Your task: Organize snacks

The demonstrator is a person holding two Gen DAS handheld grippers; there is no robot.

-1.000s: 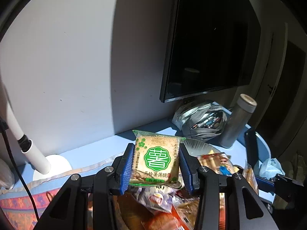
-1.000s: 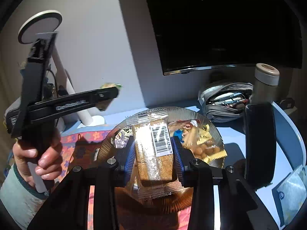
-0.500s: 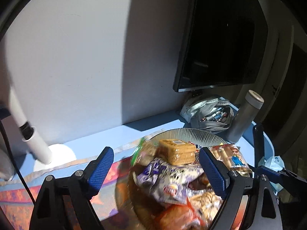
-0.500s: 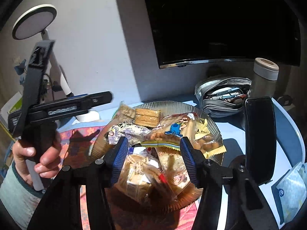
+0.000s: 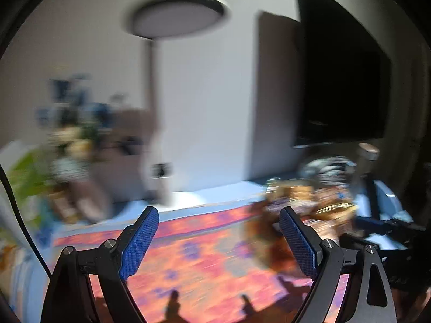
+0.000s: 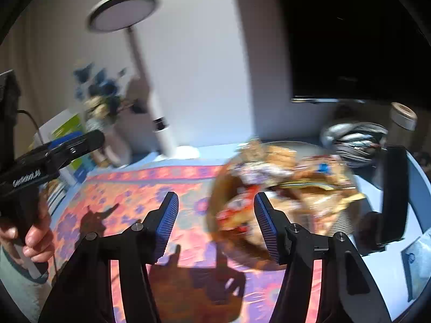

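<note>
A clear ribbed bowl [image 6: 343, 222] heaped with wrapped snacks [image 6: 280, 169] stands on the patterned cloth [image 6: 129, 188], right of centre in the right wrist view. My right gripper [image 6: 215, 196] hovers over the cloth just left of the bowl; its jaws are opening and nothing is between them. In the blurred left wrist view the snack heap [image 5: 309, 199] lies to the right. There my left gripper [image 5: 218, 212] stands wide open over the cloth [image 5: 204, 242], holding nothing. A hand [image 6: 32, 239] carries that gripper at the left edge of the right wrist view.
A white desk lamp [image 6: 161, 126] and a vase of flowers [image 6: 99, 102] stand at the back left. A dark monitor [image 6: 350, 40] hangs on the wall. A pencil case [image 6: 355, 140], a flask [image 6: 402, 115] and a black upright stand [image 6: 393, 193] crowd the right.
Both grippers let go of their snack packets over the bowl and opened. Both then swung left, away from the bowl and over the cloth; the left one moved farther.
</note>
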